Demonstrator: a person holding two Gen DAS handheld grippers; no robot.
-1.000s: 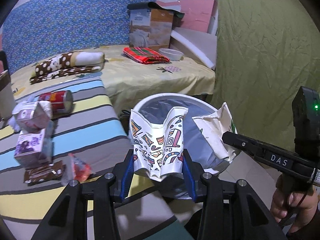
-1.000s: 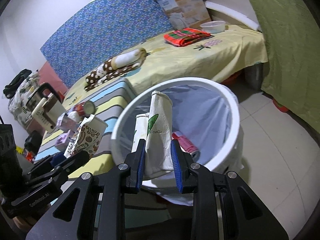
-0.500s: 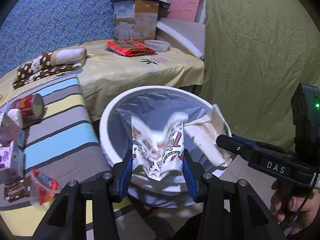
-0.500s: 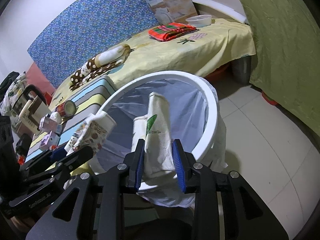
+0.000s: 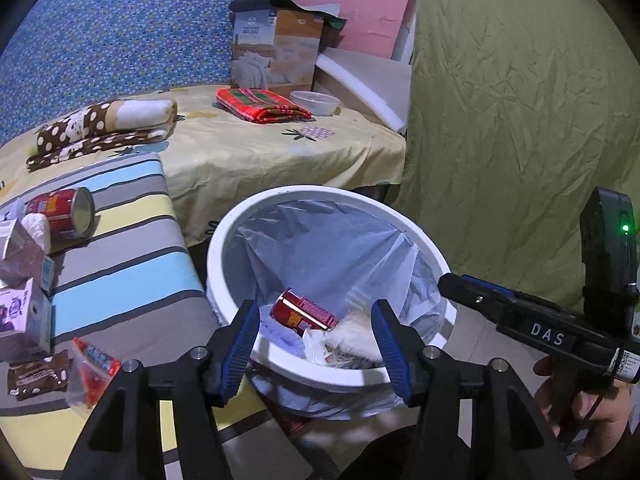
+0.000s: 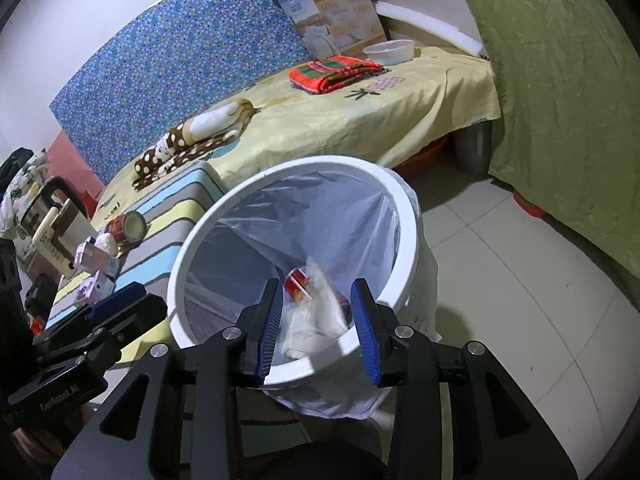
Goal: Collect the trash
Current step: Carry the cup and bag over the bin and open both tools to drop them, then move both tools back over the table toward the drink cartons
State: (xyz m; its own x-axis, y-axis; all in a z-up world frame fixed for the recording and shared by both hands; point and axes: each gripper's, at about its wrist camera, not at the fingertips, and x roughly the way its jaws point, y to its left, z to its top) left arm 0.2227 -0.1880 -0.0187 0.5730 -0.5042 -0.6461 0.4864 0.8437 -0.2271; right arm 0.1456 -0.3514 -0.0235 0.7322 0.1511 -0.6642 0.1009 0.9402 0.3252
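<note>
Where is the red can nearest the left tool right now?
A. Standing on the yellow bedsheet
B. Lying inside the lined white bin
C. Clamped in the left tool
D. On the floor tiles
B: the red can lies on its side among crumpled paper inside the white bin, seen between the open, empty jaws of the left tool.

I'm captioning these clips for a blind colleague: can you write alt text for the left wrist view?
The left gripper, jaws just opened and empty, hovers over a white lined trash bin holding a red can and crumpled paper cups. More trash lies on a striped cushion to the left; the right gripper reaches in from the right.
</note>
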